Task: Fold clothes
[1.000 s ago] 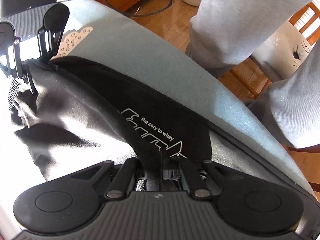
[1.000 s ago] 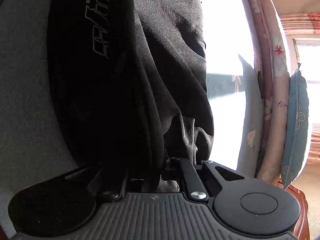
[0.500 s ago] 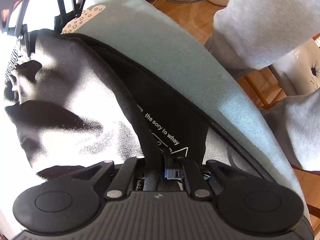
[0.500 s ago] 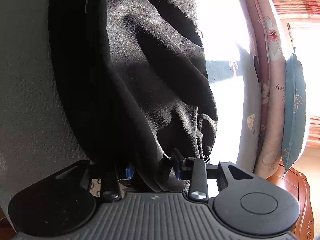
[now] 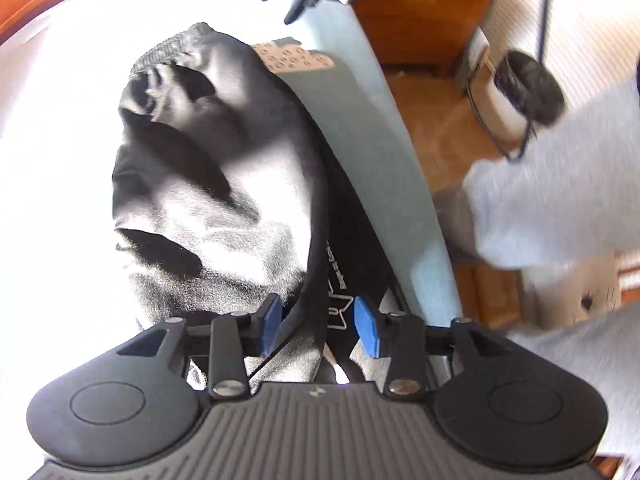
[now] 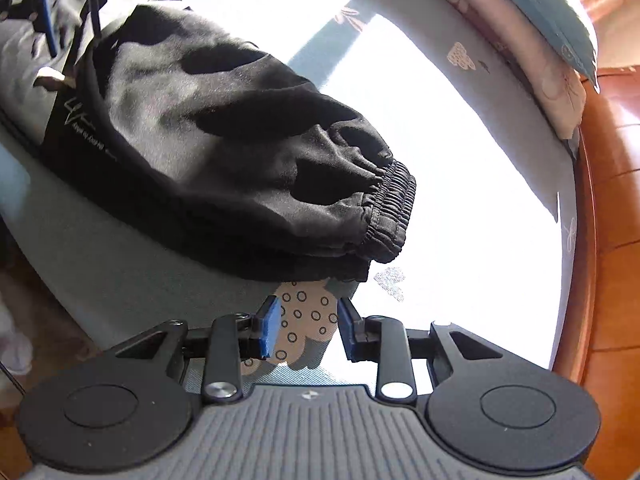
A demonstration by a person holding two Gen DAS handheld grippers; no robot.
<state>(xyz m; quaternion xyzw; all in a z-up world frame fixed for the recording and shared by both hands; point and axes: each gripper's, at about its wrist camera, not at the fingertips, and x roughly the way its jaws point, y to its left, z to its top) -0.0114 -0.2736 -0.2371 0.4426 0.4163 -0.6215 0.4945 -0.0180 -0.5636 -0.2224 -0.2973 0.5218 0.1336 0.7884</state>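
I've laid the black trousers (image 6: 224, 152) folded on the bed (image 6: 460, 168); left gripper (image 5: 316, 322) opening above them, right gripper (image 6: 306, 330) empty and closing beside their cuff, next I smooth.

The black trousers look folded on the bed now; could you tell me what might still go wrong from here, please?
1. The black trousers lie close to the edge of the bed; a nudge might slide them toward the floor.
2. The left gripper is opening with cloth between its pads, so lifting may snag and undo the fold.
3. The right gripper, closing on nothing, hovers near the elastic cuff and could catch it.
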